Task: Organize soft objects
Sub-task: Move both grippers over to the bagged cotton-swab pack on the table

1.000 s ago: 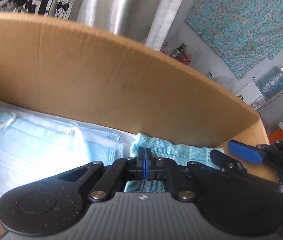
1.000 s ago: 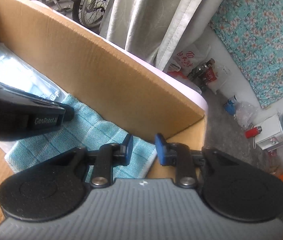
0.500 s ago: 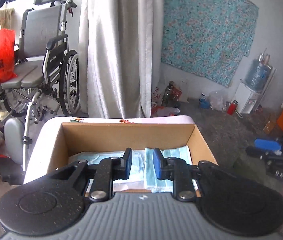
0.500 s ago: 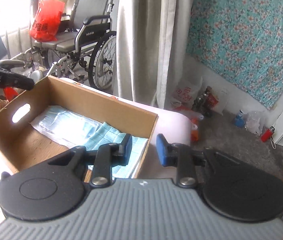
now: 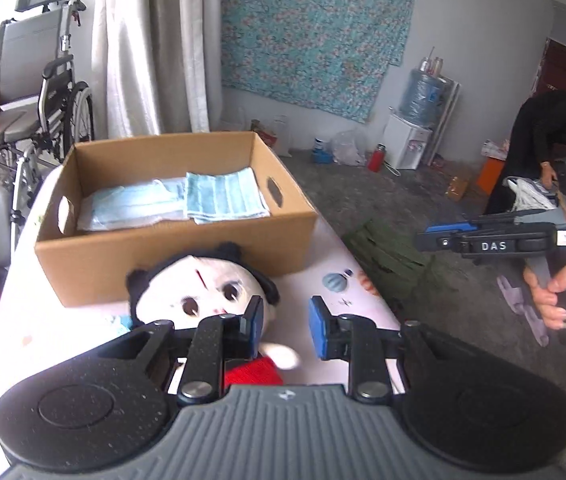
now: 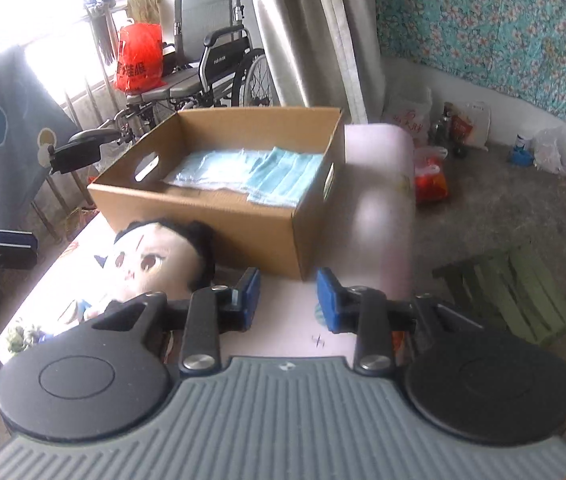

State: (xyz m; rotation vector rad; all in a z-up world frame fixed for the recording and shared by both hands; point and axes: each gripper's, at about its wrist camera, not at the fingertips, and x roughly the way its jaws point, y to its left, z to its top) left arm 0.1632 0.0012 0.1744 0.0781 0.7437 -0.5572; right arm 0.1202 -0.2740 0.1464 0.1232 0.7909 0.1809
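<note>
Both grippers have drawn back from the box (image 5: pixel 171 248), fingers apart, empty, the doll (image 5: pixel 203 288) just below the left gripper (image 5: pixel 285 326).

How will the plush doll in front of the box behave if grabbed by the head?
Probably soft: the plush doll looks stuffed, so its round head should squash between the left gripper's open jaws. The red-clothed body would likely dangle limp. Likely light for its size, and fabric should not slip much. It lies against the cardboard box.

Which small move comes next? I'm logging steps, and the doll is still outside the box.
Probably lower the open left gripper onto the plush doll, which lies on the table just below it, in front of the cardboard box that already holds the towel and masks.
</note>
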